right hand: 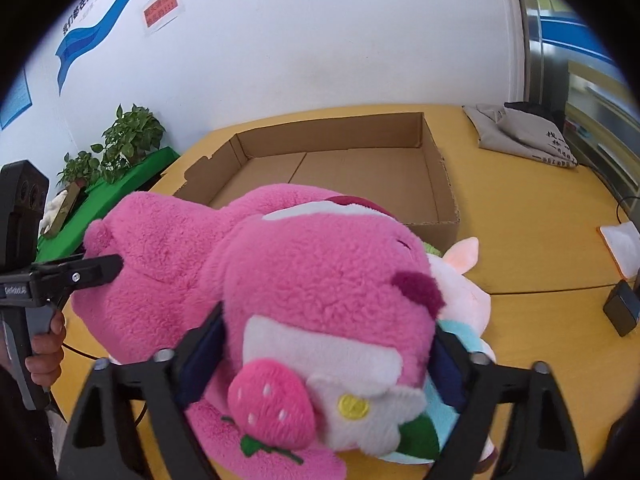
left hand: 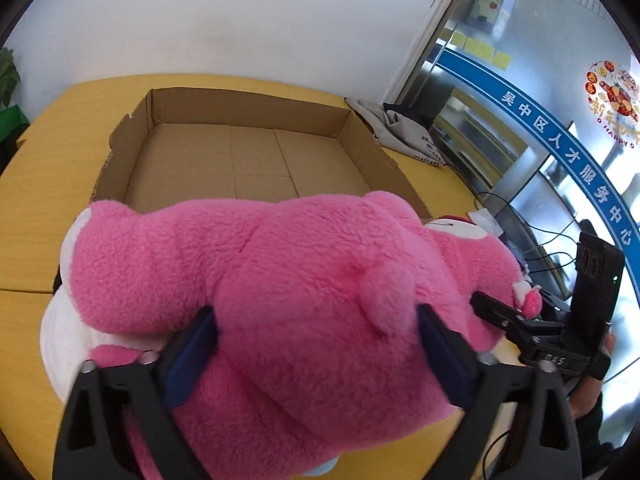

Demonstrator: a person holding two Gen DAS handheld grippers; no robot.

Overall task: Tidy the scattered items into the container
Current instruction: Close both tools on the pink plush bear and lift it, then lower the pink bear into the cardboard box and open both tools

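A big pink plush bear point(left hand: 280, 264) fills both views; it also shows in the right wrist view point(right hand: 304, 272), with a strawberry patch on its head. My left gripper point(left hand: 316, 336) is shut on the bear's rear, by its tail. My right gripper point(right hand: 328, 344) is shut on the bear's head. The bear is held just in front of an open, shallow cardboard box point(left hand: 248, 160), which also shows in the right wrist view point(right hand: 352, 176) and holds nothing. A pale pink and light-blue plush point(right hand: 464, 296) lies under the bear on the yellow table point(right hand: 540, 240).
A grey cloth bag point(right hand: 524, 136) lies at the table's far right. A small black box point(right hand: 622, 308) and a white pad point(right hand: 622, 244) sit at the right edge. Potted plants point(right hand: 120, 144) stand left. Cables point(left hand: 532, 240) run along the table's right side.
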